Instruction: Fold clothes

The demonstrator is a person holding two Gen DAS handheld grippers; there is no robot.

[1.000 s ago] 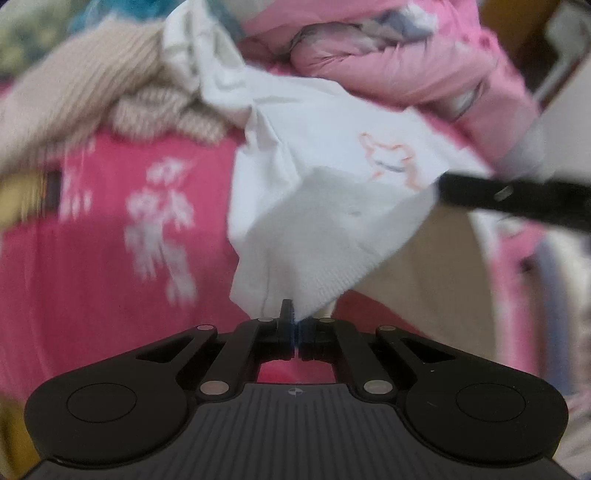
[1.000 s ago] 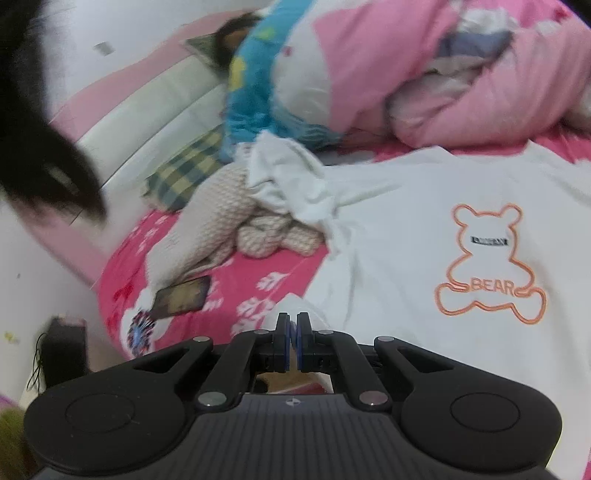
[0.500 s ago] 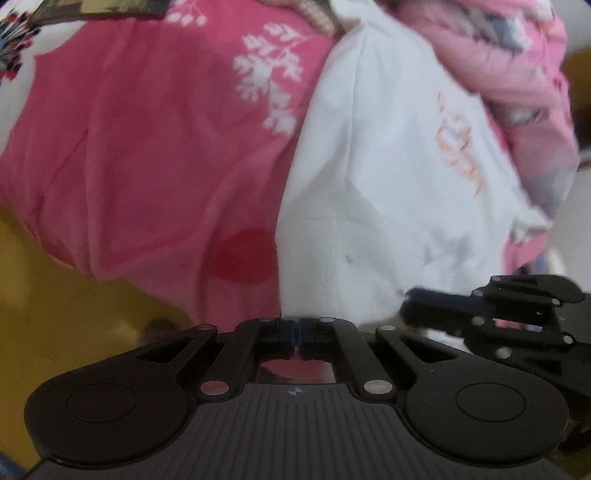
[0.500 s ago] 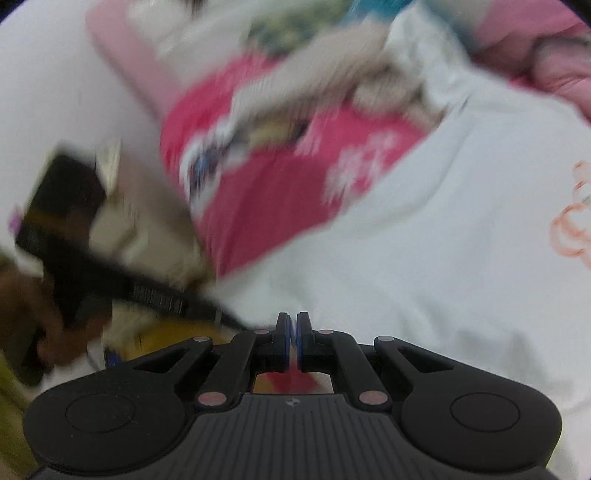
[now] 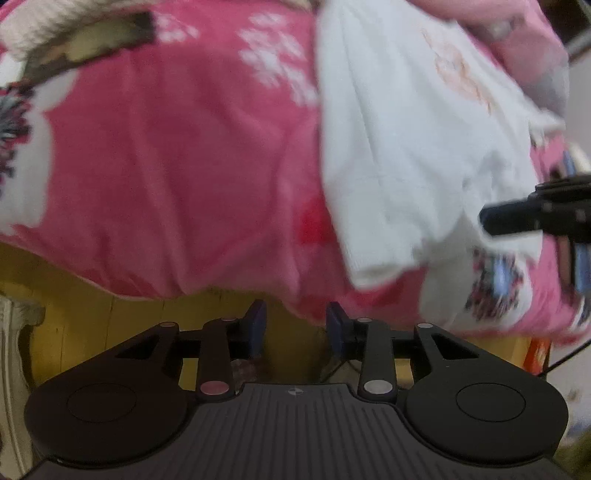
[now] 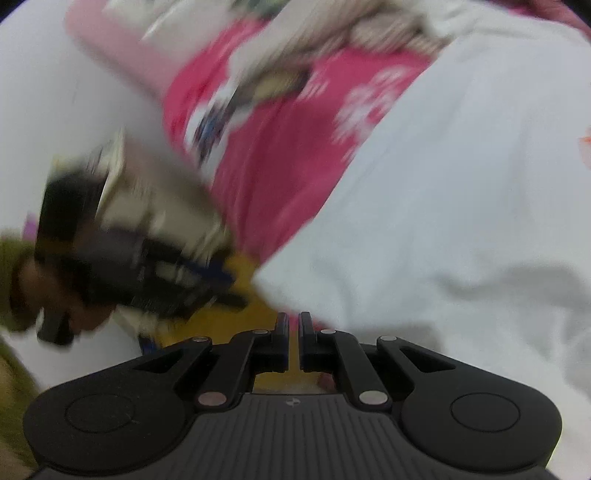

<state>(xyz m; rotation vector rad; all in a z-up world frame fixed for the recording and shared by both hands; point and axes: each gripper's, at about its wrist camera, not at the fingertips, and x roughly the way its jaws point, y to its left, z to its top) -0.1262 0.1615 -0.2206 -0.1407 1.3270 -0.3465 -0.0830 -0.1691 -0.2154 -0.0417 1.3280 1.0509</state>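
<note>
The white T-shirt [image 5: 406, 147] with an orange bear print lies spread on the pink bedsheet [image 5: 166, 166], its hem hanging over the bed's near edge. My left gripper [image 5: 295, 328] is just below that edge. Its jaws are opening and nothing is between them. My right gripper [image 6: 293, 332] hovers at the shirt's [image 6: 461, 203] hem. Its jaws are opening by a narrow gap, and only yellow floor shows through it. In the left wrist view the right gripper [image 5: 517, 218] reaches in from the right beside the hem. The right wrist view shows the left gripper [image 6: 207, 280] blurred at the left.
A beige knit sweater [image 5: 37, 22] and a dark phone [image 5: 92, 48] lie on the sheet at the far left. A pink quilt [image 5: 517, 37] is bunched behind the shirt. Yellow floor [image 5: 92, 314] shows below the bed's edge. A hand [image 6: 26, 291] holds the left gripper.
Both grippers have come down toward the bed's near edge. The left jaws, shut on the white hem before, now stand apart and the shirt rests on the sheet.
</note>
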